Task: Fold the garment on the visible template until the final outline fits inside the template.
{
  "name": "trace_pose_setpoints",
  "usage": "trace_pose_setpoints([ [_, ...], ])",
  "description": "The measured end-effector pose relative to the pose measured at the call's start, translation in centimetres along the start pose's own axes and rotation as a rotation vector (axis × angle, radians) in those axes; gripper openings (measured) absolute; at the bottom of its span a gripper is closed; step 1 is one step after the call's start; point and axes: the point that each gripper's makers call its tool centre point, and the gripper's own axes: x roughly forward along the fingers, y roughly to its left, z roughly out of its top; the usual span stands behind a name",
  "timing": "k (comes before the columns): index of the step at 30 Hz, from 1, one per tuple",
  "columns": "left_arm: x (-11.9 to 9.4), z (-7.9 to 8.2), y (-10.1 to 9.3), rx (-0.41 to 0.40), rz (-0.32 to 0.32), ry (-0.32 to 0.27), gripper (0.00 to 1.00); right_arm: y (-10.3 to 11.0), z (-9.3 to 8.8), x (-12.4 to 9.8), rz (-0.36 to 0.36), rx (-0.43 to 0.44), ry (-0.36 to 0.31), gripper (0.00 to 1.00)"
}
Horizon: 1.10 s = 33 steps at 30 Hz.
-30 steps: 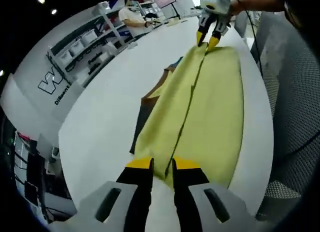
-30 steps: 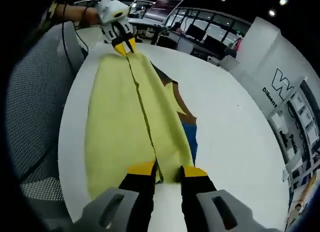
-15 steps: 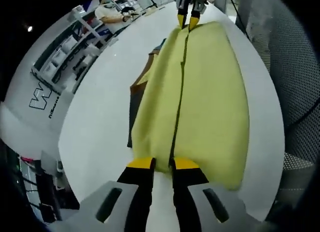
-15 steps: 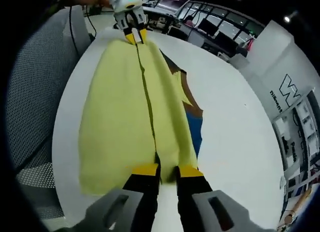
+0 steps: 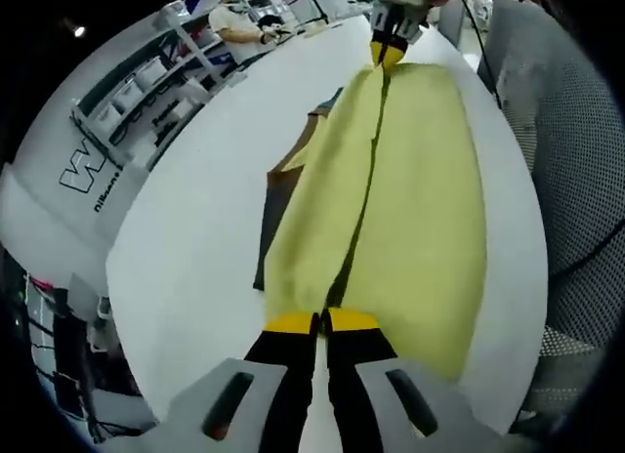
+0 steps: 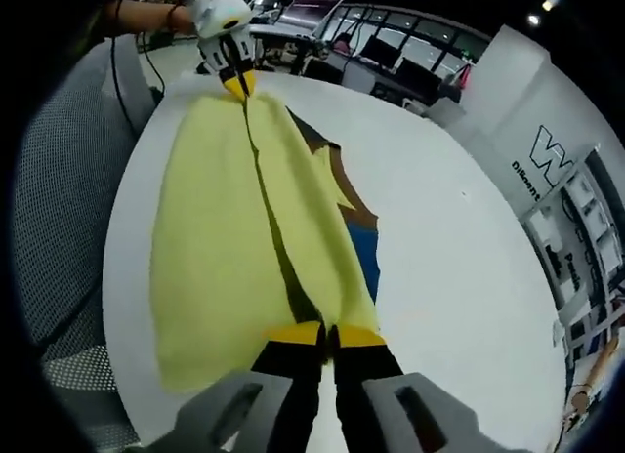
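A long yellow garment (image 5: 410,199) lies stretched along a white table (image 5: 195,238), pulled lengthwise between the two grippers, with a dark crease line running down its middle from one end to the other. In the left gripper view, the left gripper (image 5: 322,322) has its yellow-tipped jaws drawn nearly together on the near end of the cloth, right where the crease arrives, so it is pinching the fabric edge. At the far end of the same view the right gripper (image 5: 388,53) grips the opposite end, its tips closed to a point. The right gripper view mirrors this: the right gripper (image 6: 324,333) clamps the near hem with its jaws almost touching, and the left gripper (image 6: 237,83) holds the far end, with a person's hand (image 6: 181,16) behind it. Beside the garment, partly covered by it, a flat template (image 6: 363,240) shows as brown and blue patches on the tabletop; its full outline is hidden, so how much of the cloth overhangs it is hard to judge. A grey mesh chair back (image 5: 576,160) stands at the table's edge.
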Motion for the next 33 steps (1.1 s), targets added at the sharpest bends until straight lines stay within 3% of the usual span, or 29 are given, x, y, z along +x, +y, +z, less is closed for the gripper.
trace_pose_setpoints([
  [7,-0.6,0.7,0.5,-0.143,0.022,-0.056,0.01,-0.6,0.9,-0.5,-0.016,0.113,-0.055,0.00],
  [9,-0.8,1.0,0.5,-0.218,0.023,-0.070,0.01,-0.8,0.9,-0.5,-0.016,0.159,-0.061,0.00],
  [12,-1.0,1.3,0.8,-0.230,0.032,-0.078,0.01,-1.0,0.9,-0.4,-0.025,0.252,-0.072,0.00],
  [15,-1.0,1.9,1.2,-0.275,0.041,-0.108,0.01,-1.2,1.3,-0.4,-0.014,0.402,-0.108,0.00],
  [19,-0.6,1.7,1.4,-0.315,0.041,-0.099,0.01,-1.6,0.9,-0.1,-0.024,0.441,-0.106,0.00],
  [23,-0.1,1.1,1.4,-0.409,0.036,-0.083,0.01,-1.4,0.6,0.1,-0.019,0.474,-0.096,0.00],
  [27,0.2,1.1,1.5,-0.404,0.049,-0.085,0.02,-1.6,0.4,0.3,-0.036,0.456,-0.081,0.04],
  [33,0.2,2.0,2.0,-0.408,0.055,-0.099,0.01,-2.0,1.0,0.3,-0.046,0.477,-0.102,0.00],
])
